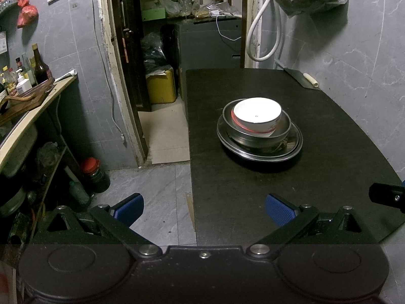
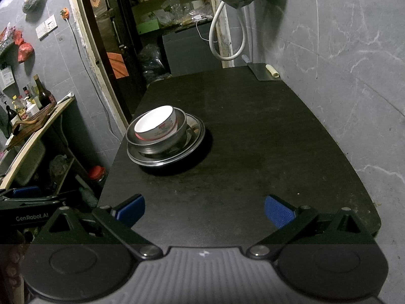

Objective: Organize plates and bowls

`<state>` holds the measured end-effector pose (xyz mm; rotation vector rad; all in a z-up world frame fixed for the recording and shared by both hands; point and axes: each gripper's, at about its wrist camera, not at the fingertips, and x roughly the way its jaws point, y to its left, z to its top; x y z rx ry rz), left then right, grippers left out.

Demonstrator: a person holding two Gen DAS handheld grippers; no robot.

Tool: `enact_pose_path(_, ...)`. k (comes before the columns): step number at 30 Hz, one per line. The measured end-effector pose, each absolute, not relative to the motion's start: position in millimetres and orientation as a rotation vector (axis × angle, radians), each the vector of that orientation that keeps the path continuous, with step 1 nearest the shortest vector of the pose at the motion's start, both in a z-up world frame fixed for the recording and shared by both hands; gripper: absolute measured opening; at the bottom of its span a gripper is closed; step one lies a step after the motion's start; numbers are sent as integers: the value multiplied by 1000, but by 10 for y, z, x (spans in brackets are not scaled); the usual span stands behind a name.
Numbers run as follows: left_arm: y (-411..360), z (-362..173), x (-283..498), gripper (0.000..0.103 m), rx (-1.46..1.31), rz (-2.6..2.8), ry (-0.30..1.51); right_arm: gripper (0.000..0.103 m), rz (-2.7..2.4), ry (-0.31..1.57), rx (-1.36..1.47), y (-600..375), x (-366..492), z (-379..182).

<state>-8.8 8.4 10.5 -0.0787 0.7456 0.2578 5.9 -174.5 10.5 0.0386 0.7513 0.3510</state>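
A white ceramic bowl (image 1: pixel 257 116) with a red band sits tilted inside a steel bowl (image 1: pixel 260 136), which rests on stacked steel plates (image 1: pixel 291 149) on the black table (image 1: pixel 303 182). The right wrist view shows the same stack: white bowl (image 2: pixel 155 124), steel bowl (image 2: pixel 164 144), plates (image 2: pixel 195 139). My left gripper (image 1: pixel 203 211) hangs open over the table's near left edge, well short of the stack, nothing between its blue pads. My right gripper (image 2: pixel 205 211) is open above the near table, the stack ahead to its left. The right gripper's tip (image 1: pixel 387 197) shows at the left view's edge.
A cleaver (image 1: pixel 301 78) lies at the table's far right corner by the tiled wall. Left of the table are a counter with bottles (image 1: pixel 38 68) and a cutting board (image 1: pixel 22 101), a sink, and a red-lidded jar (image 1: pixel 95 174) on the floor. A doorway opens behind.
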Motion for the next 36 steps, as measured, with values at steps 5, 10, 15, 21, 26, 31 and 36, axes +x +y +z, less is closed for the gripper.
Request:
enact_pose_path(5,84,106,-86,102,-79,257,746,103,351,751,38,-1746,65,106)
enact_pose_path(10,82,107,-83,102,-78,257,746,103,351,752,39,-1748,66,107)
enact_pose_path(15,80,108,-82,102,-78,258,746,103,351,752,39,-1749,68,108)
enact_pose_path(21,78,111,-80,102,-78,257,746,103,351,753,39,-1750,69,105)
enact_pose_path(26,76,112,-77,102,-78,257,747,103,350,753,40,-1756,66,103)
enact_pose_path(31,73,114,-76,102,-78,257,746,103,349,755,42,-1781,61,72)
enact_pose_path(36,56,121,-86,102,-70,246,772,103,349,756,44,-1792,51,60)
